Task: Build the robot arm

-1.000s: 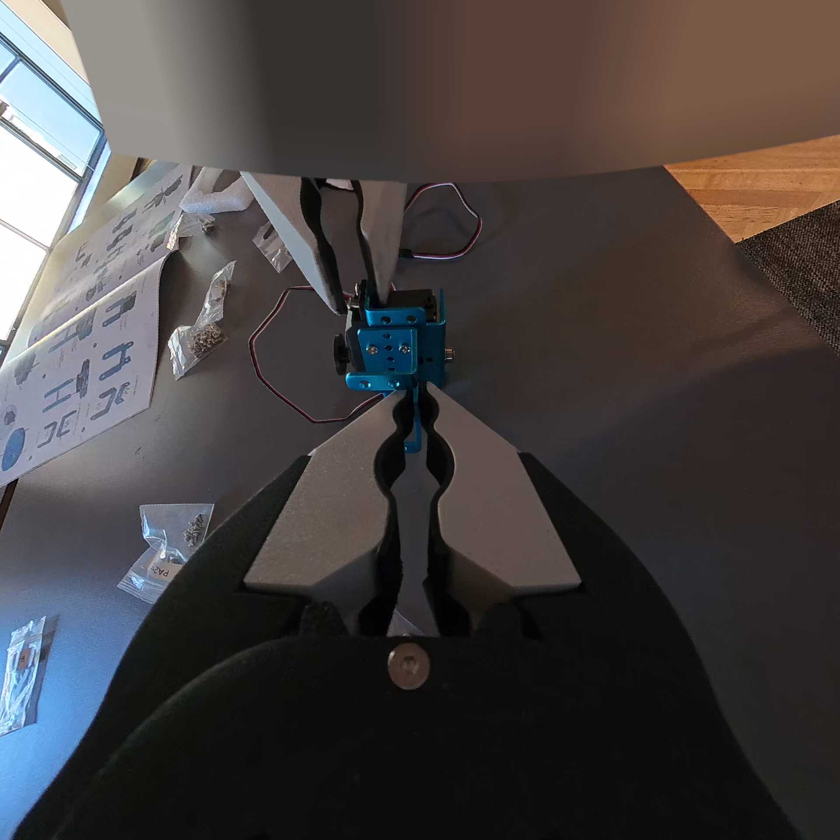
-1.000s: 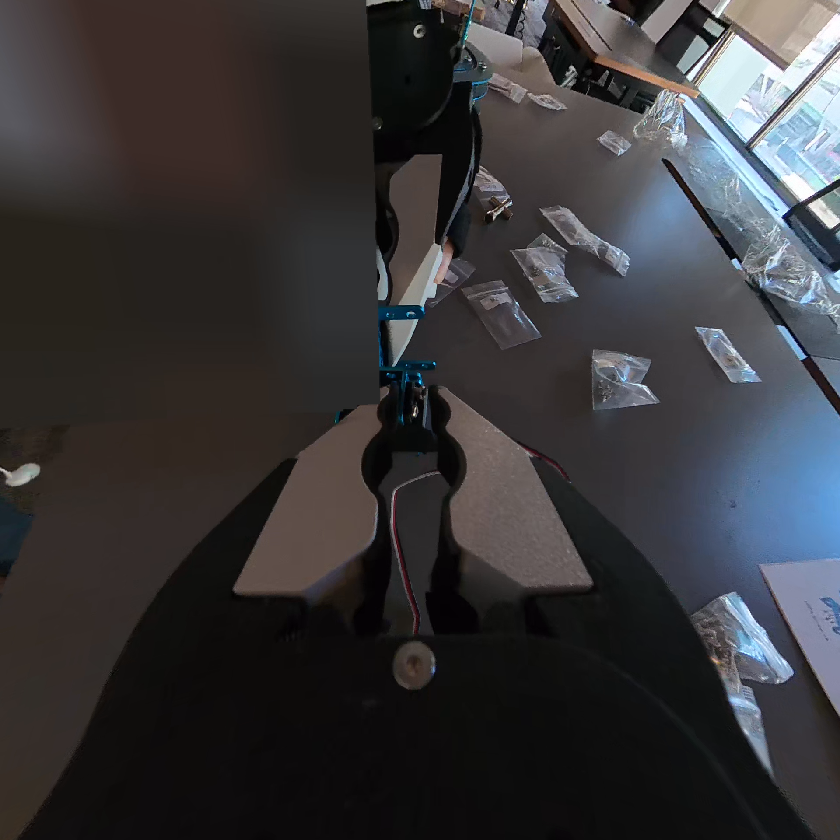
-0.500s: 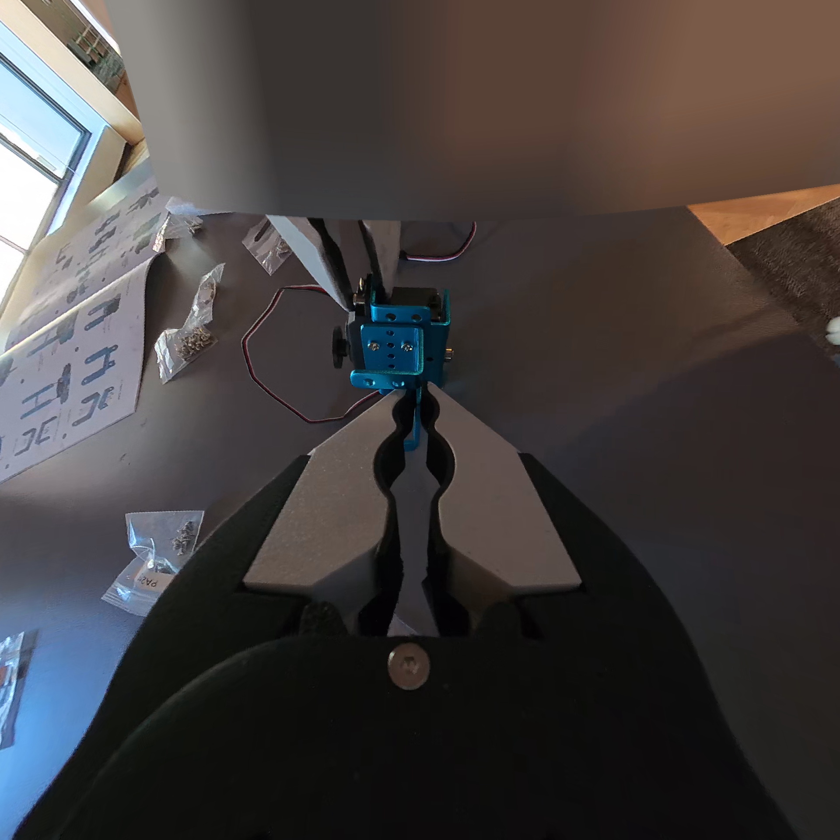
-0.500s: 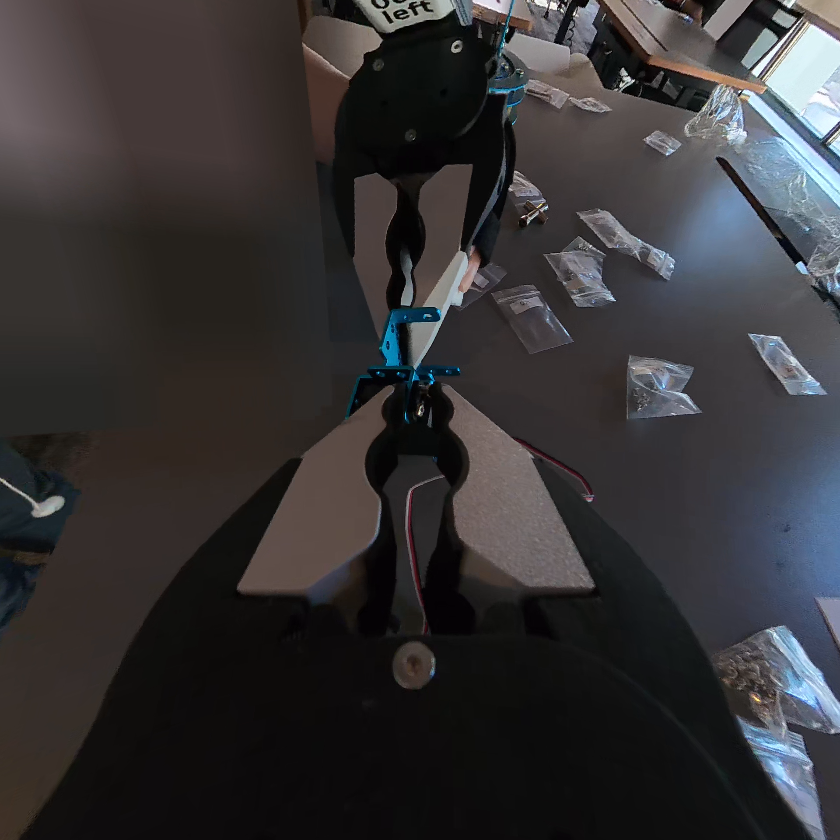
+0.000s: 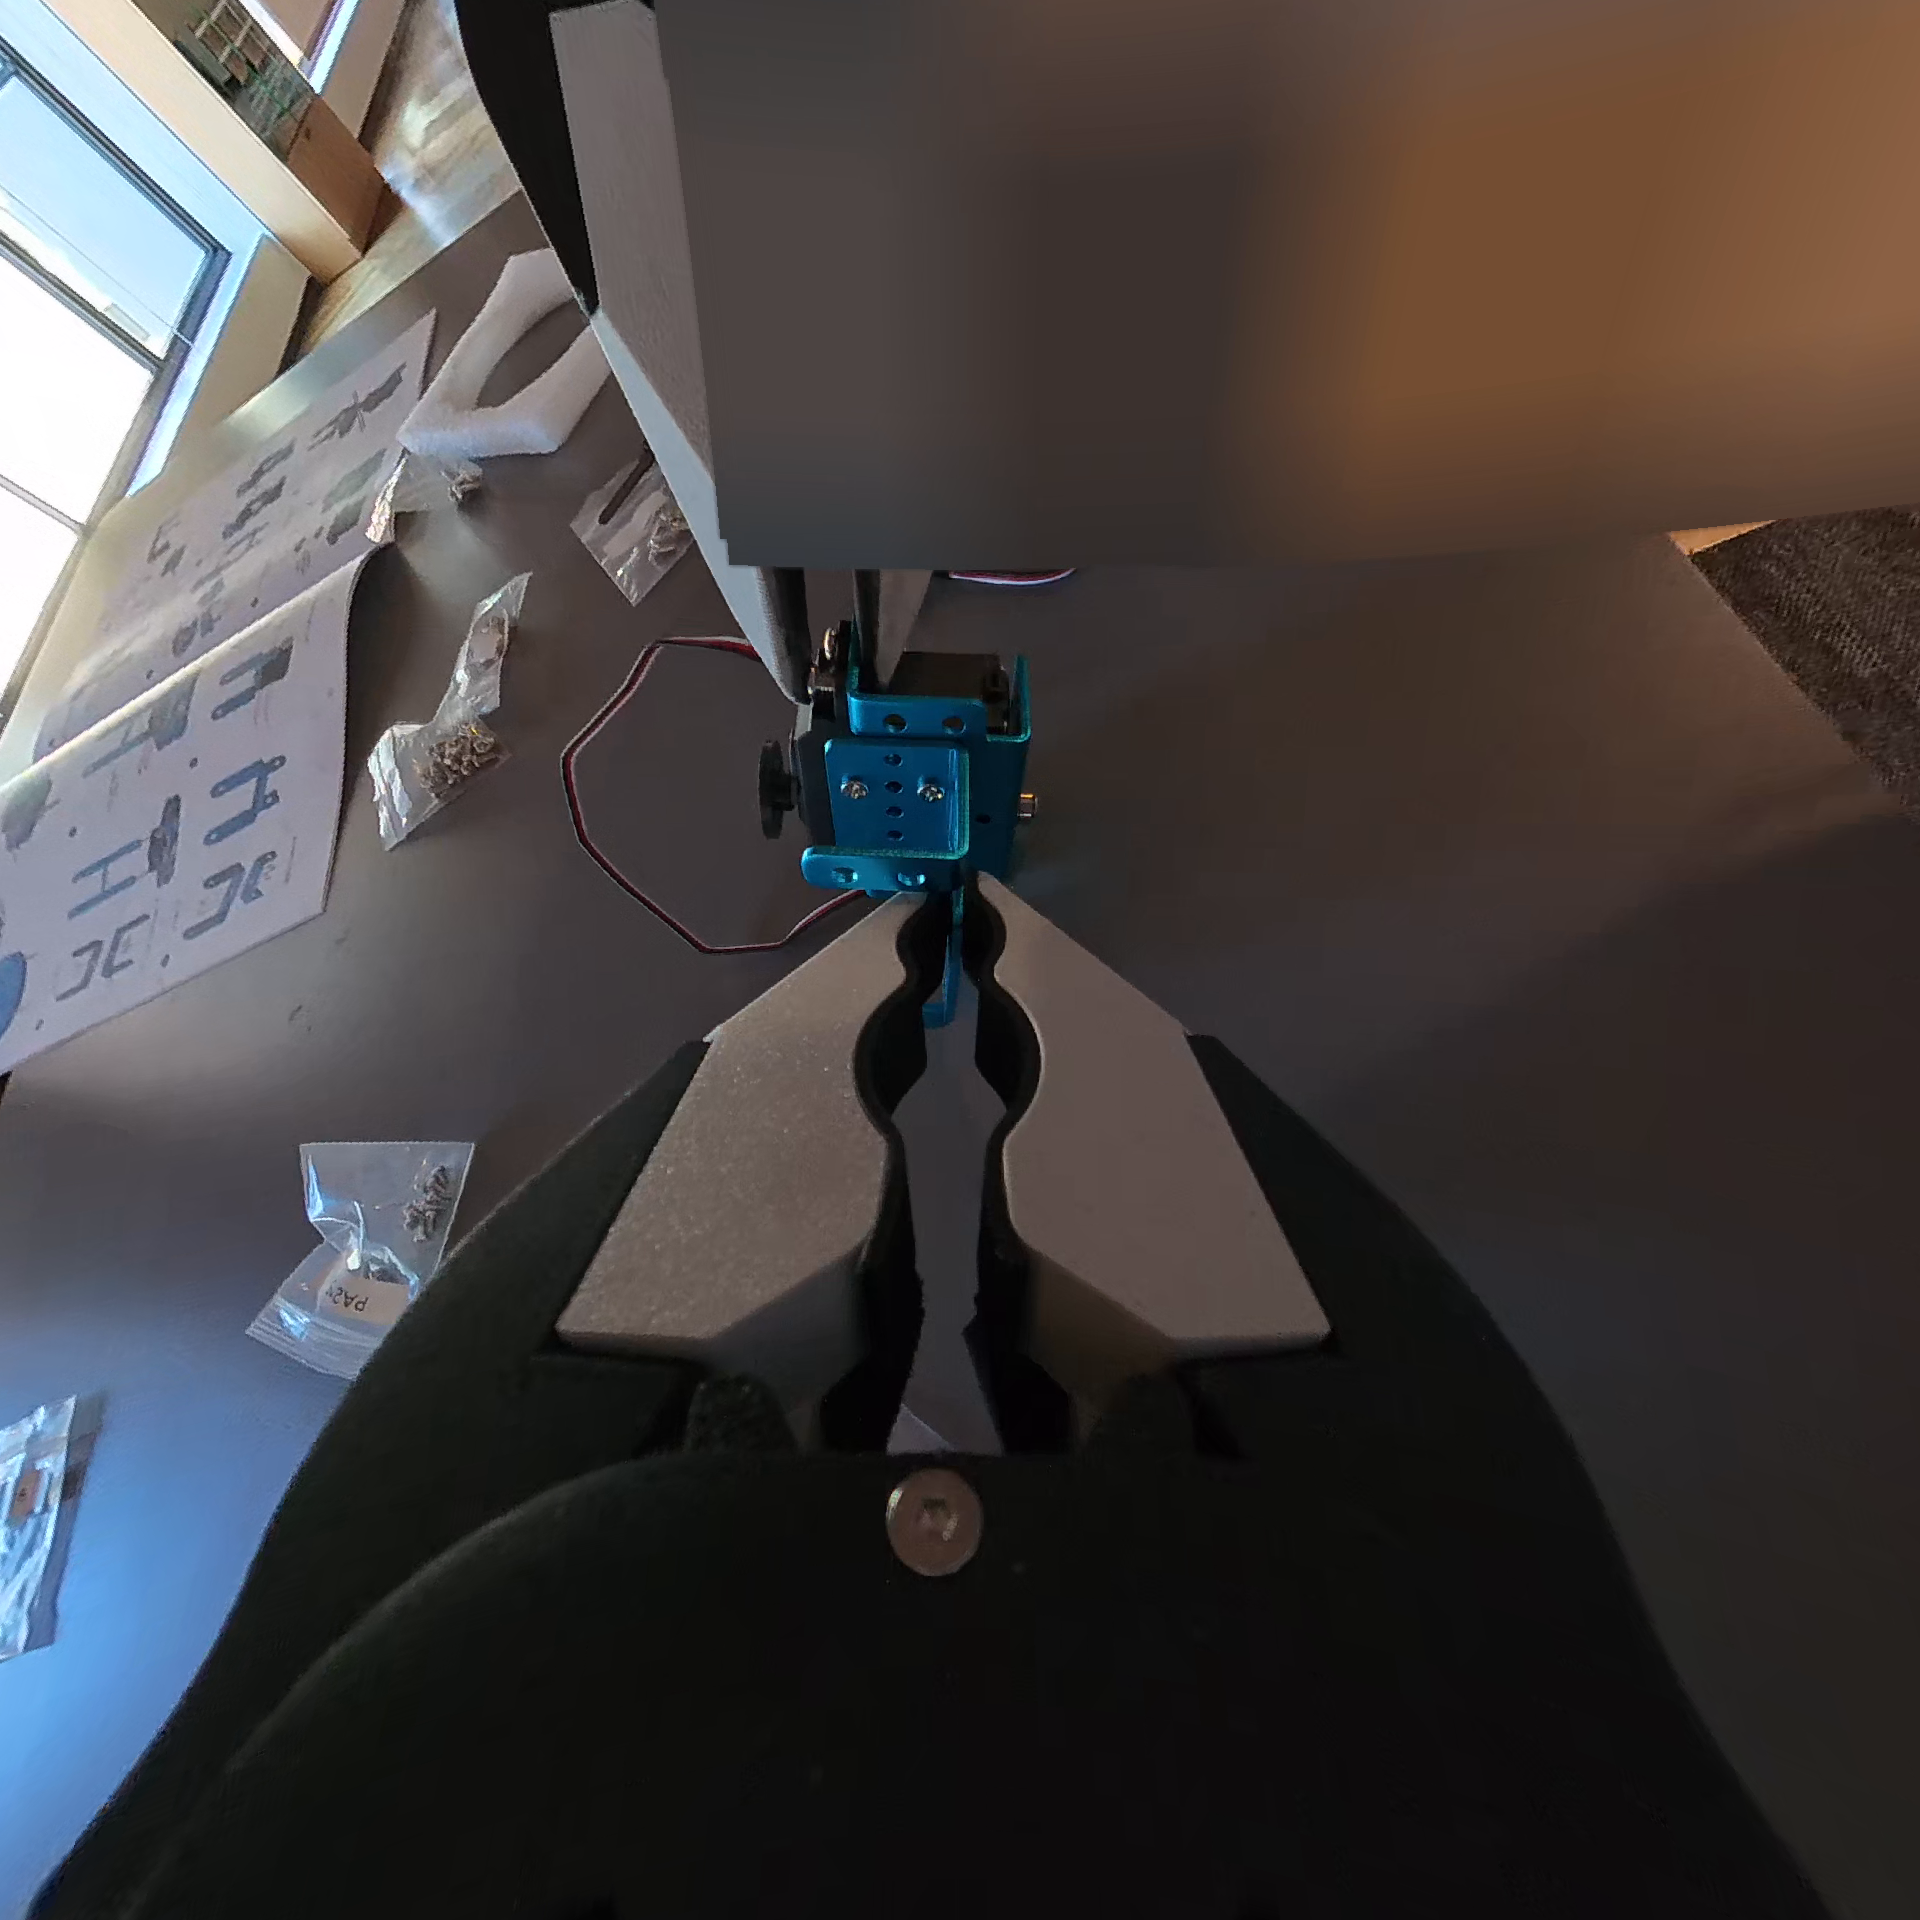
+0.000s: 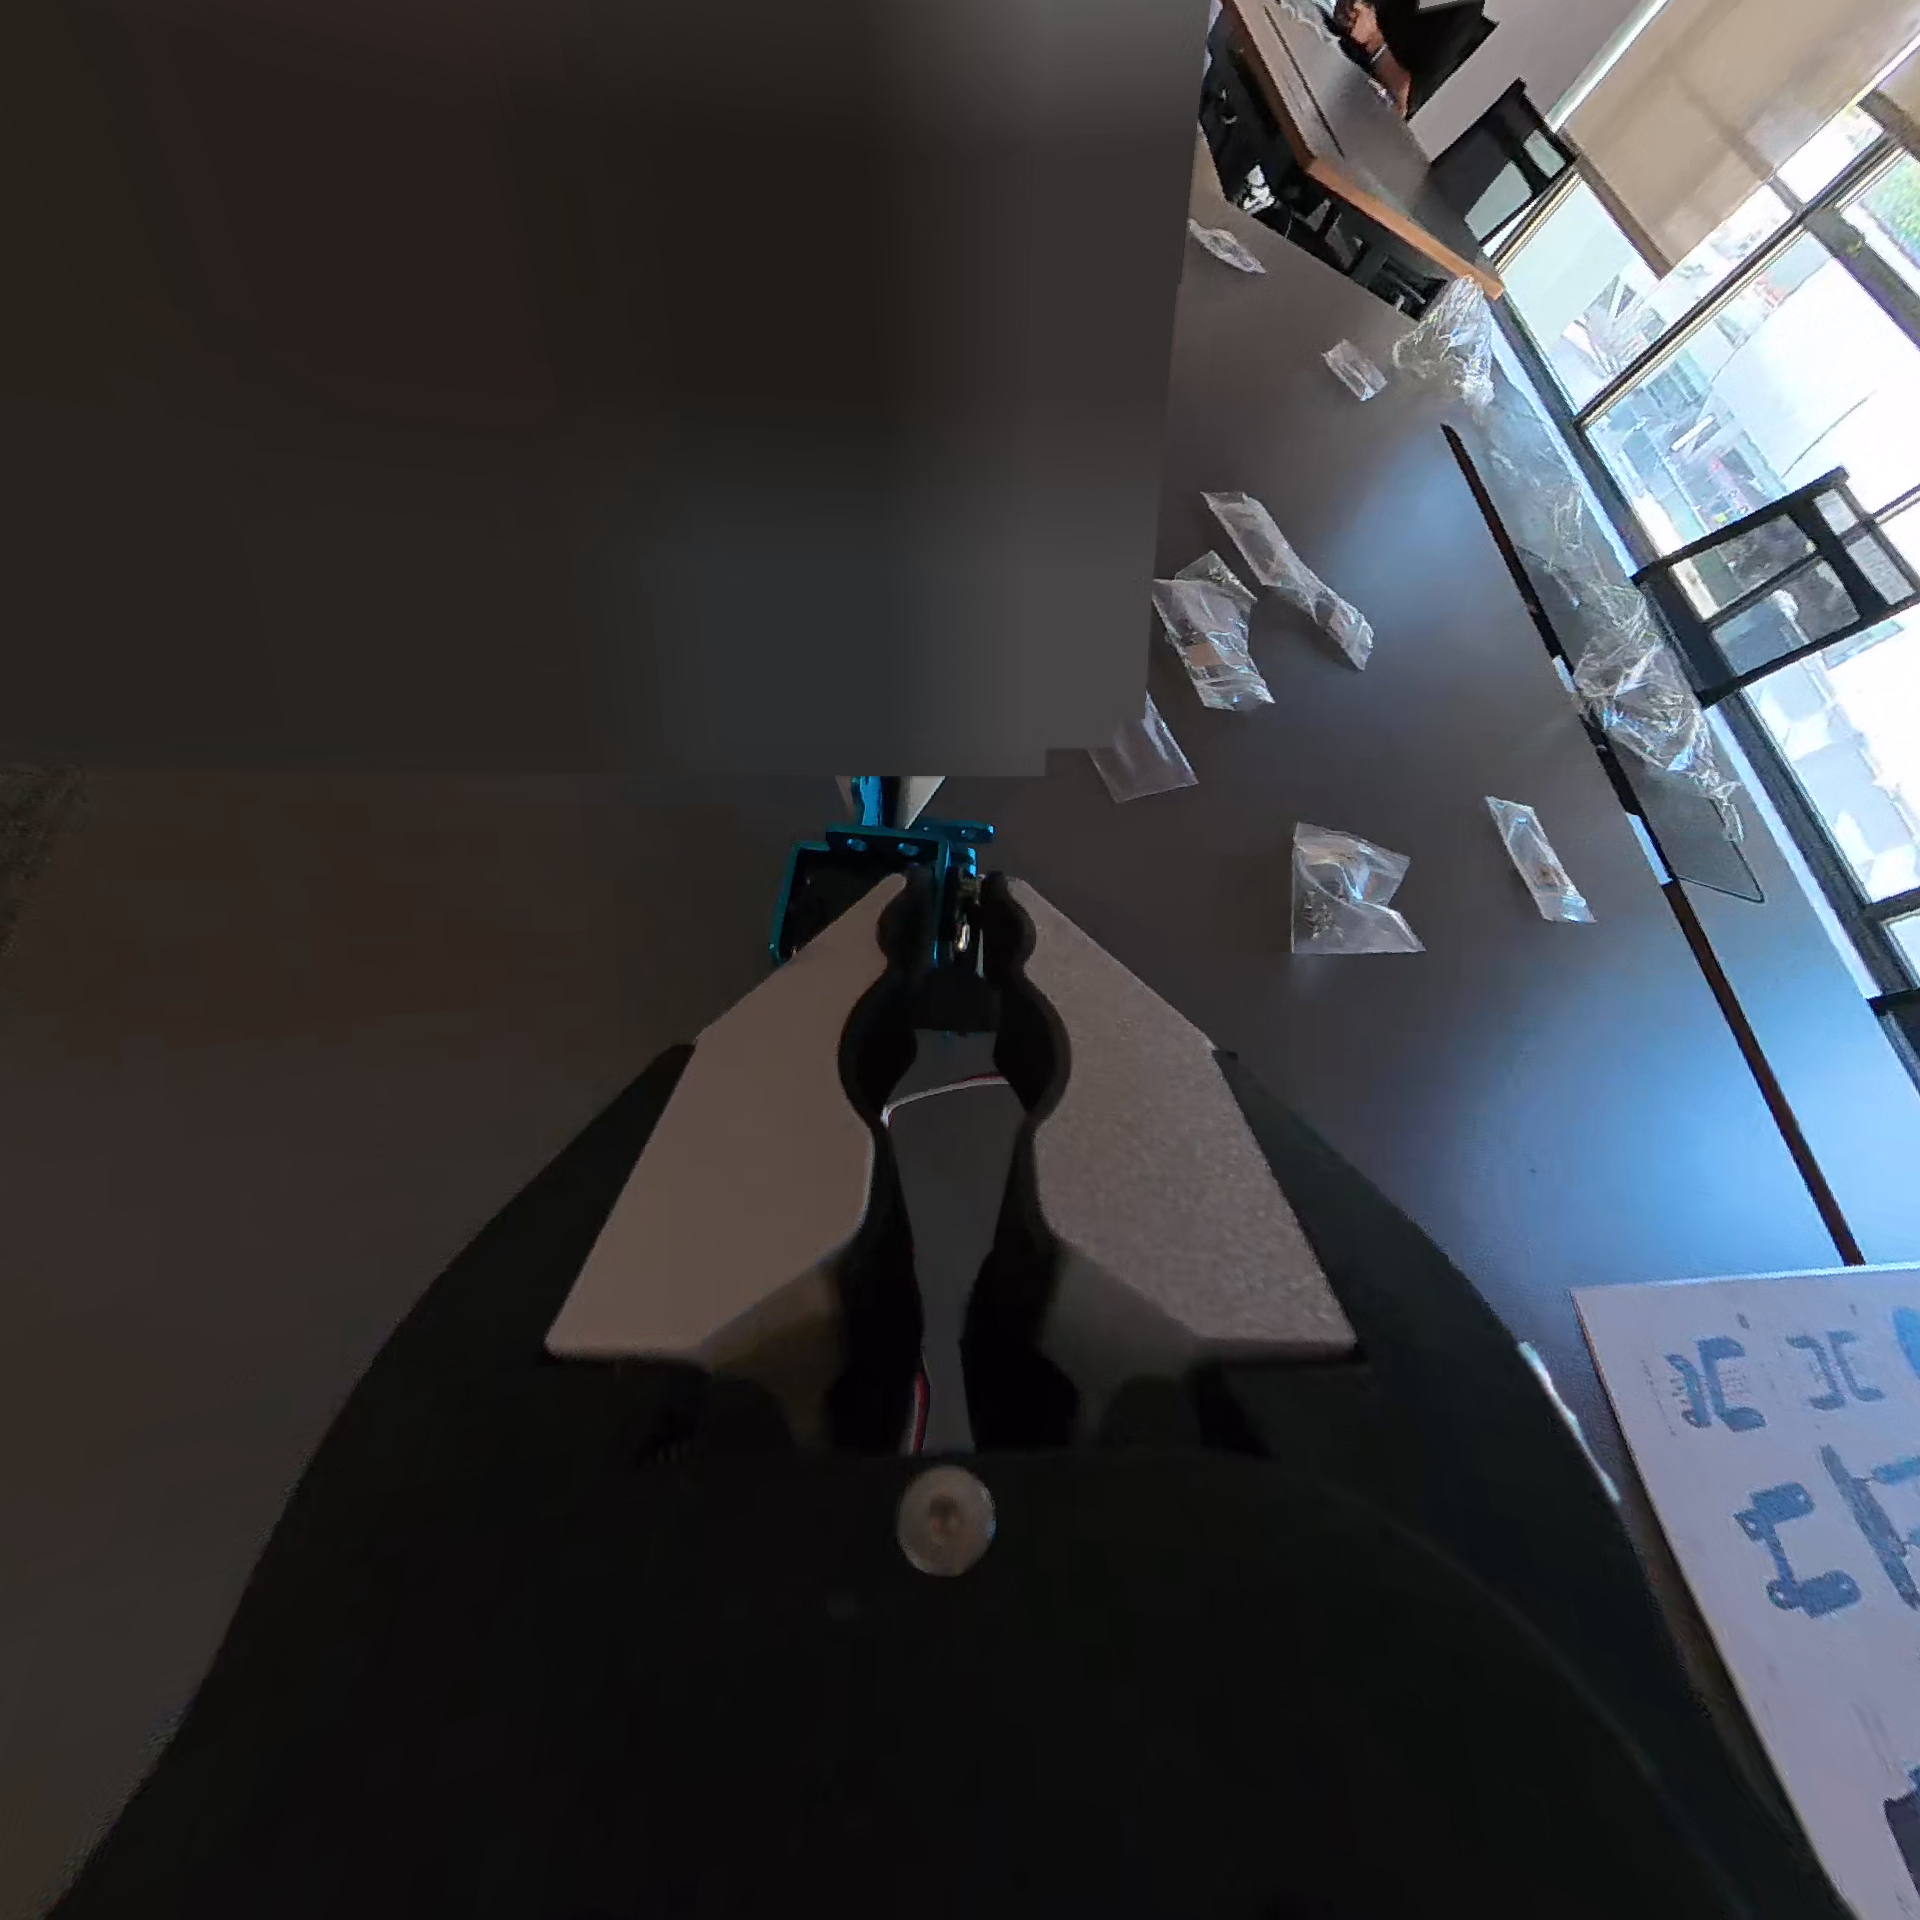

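Observation:
A blue metal bracket assembly (image 5: 909, 795) with a black servo (image 5: 951, 681) inside it is held above the dark table between both grippers. My left gripper (image 5: 948, 902) is shut on a thin blue tab at the assembly's near end. The right gripper's grey fingers (image 5: 769, 634) grip its far end. In the right wrist view my right gripper (image 6: 948, 894) is shut on the servo end of the assembly (image 6: 883, 862). A red, white and black servo wire (image 5: 623, 831) loops from it over the table and also runs between the right fingers (image 6: 935, 1101).
A printed instruction sheet (image 5: 177, 769) lies at the left and also shows at the lower right of the right wrist view (image 6: 1787, 1538). Several small clear bags of screws (image 5: 442, 758) (image 5: 364, 1257) (image 6: 1345, 888) (image 6: 1210, 634) are scattered on the dark table (image 5: 1455, 1039). White foam (image 5: 499, 384) lies beyond the sheet. There is about 4 cm between the tips of the two grippers.
Both grippers kept their hold on the assembly and swung together, so the table and bags shifted in both views. The left gripper's body, visible half a second ago in the right view, is now hidden.

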Demonstrator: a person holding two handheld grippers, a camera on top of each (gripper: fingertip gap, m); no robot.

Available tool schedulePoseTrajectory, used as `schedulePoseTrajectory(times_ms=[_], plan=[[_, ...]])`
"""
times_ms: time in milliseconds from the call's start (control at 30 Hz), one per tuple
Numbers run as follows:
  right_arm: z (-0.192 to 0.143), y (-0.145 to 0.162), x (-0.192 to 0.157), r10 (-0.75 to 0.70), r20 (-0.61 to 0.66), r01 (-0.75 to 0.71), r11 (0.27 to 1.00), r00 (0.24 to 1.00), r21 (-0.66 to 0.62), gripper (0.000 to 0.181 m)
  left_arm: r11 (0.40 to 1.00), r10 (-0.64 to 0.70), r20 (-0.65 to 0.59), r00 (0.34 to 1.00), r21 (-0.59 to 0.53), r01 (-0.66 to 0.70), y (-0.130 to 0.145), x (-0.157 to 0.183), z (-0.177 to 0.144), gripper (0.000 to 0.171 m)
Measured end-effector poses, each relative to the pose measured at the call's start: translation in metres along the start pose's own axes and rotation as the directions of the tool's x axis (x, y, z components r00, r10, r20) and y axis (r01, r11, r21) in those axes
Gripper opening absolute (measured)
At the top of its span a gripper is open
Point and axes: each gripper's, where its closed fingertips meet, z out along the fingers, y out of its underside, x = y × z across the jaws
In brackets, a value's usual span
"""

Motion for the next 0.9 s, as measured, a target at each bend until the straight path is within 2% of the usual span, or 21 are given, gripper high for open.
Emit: schedulePoseTrajectory(times_ms=[133,367,500,633,900], plan=[[-0.001,-0.001,-0.004,-0.066,-0.001,0.066,0.998,0.998,-0.009,0.010,1.000,0.011,-0.013,1.000,-0.001,-0.011,-0.002,0.004,0.000,0.002],[-0.003,-0.004,-0.009,-0.063,0.028,0.063,0.998,0.998,-0.001,0.011,0.999,0.052,-0.015,0.999,-0.013,-0.052,-0.003,0.007,0.001,0.002],[-0.002,-0.002,-0.002,0.088,0.084,-0.092,0.995,0.993,0.050,0.012,0.992,0.119,0.040,0.992,-0.038,-0.118,-0.001,0.002,0.000,0.001],[-0.001,-0.002,0.000,-0.053,-0.016,0.053,0.998,0.998,0.031,0.011,0.987,0.154,0.072,0.985,-0.058,-0.150,0.000,0.000,0.000,0.001],[-0.002,-0.004,-0.004,-0.131,-0.051,0.131,0.991,0.990,-0.006,0.010,0.989,0.140,0.065,0.988,-0.054,-0.137,0.001,-0.001,0.001,0.002]])
